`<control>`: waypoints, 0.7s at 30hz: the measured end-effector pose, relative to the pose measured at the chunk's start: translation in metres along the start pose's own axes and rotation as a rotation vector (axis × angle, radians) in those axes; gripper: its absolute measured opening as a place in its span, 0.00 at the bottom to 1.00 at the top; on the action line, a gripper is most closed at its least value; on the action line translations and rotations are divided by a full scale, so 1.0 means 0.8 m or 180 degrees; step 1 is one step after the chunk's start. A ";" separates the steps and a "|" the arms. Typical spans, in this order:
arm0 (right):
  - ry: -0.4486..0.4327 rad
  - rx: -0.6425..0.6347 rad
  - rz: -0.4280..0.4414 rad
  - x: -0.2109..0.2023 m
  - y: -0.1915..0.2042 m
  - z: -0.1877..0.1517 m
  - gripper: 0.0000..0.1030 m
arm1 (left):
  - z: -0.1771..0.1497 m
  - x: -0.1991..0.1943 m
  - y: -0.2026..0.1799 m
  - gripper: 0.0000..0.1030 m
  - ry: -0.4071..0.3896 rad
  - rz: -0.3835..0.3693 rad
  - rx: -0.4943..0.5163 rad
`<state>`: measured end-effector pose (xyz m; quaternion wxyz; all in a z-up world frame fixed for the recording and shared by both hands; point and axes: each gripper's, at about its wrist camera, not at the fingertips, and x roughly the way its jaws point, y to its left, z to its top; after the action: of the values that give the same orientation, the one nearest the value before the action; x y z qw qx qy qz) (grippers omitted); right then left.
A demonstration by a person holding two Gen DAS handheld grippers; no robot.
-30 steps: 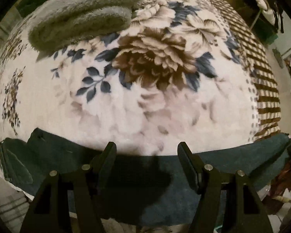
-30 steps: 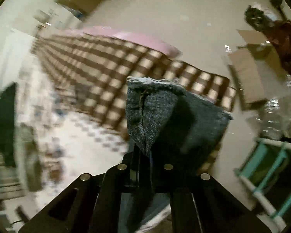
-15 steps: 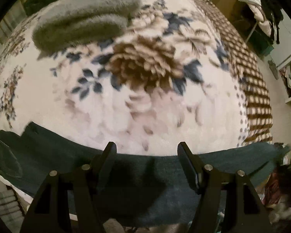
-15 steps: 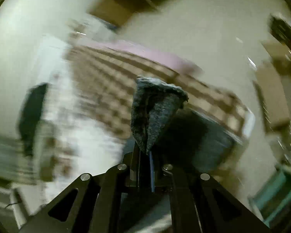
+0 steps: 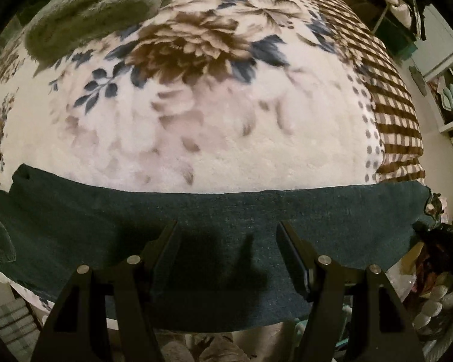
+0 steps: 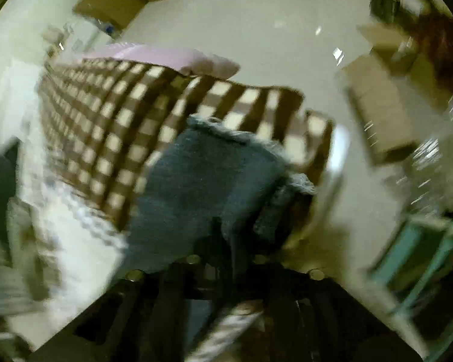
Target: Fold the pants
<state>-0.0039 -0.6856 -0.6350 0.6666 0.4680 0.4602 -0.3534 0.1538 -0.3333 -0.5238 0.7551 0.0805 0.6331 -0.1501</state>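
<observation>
Dark green-blue pants (image 5: 214, 211) lie stretched in a long band across the near edge of the bed. My left gripper (image 5: 228, 235) is open and empty, hovering over the middle of the band. In the blurred right wrist view, my right gripper (image 6: 232, 241) is shut on the frayed leg end of the pants (image 6: 202, 181), which spreads out over the checkered border of the blanket.
The bed carries a floral blanket (image 5: 196, 105) with a brown checkered border (image 5: 389, 102). A folded grey towel (image 5: 90, 21) lies at the far left. Cardboard boxes (image 6: 377, 114) and a teal rack (image 6: 422, 256) stand on the floor by the bed.
The right gripper has swung with the leg end, and the cloth now lies flatter and wider. The left gripper has moved forward over the pants, still open.
</observation>
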 end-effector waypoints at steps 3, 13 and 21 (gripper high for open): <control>-0.0085 -0.0147 -0.0152 -0.004 0.008 -0.003 0.05 | -0.003 0.000 0.008 0.61 -0.0004 -0.0001 -0.0037; 0.0402 -0.0812 -0.0226 -0.049 0.108 -0.057 0.63 | -0.027 -0.040 0.122 0.61 -0.0028 -0.0052 -0.0735; 0.1667 -0.2256 0.0574 -0.010 0.362 -0.283 0.63 | -0.117 -0.078 0.371 0.61 0.0076 0.0297 -0.1883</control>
<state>0.1907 -0.3803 -0.5721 0.6749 0.3227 0.6634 0.0161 0.1540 -0.0169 -0.4999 0.7444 -0.1121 0.6537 0.0767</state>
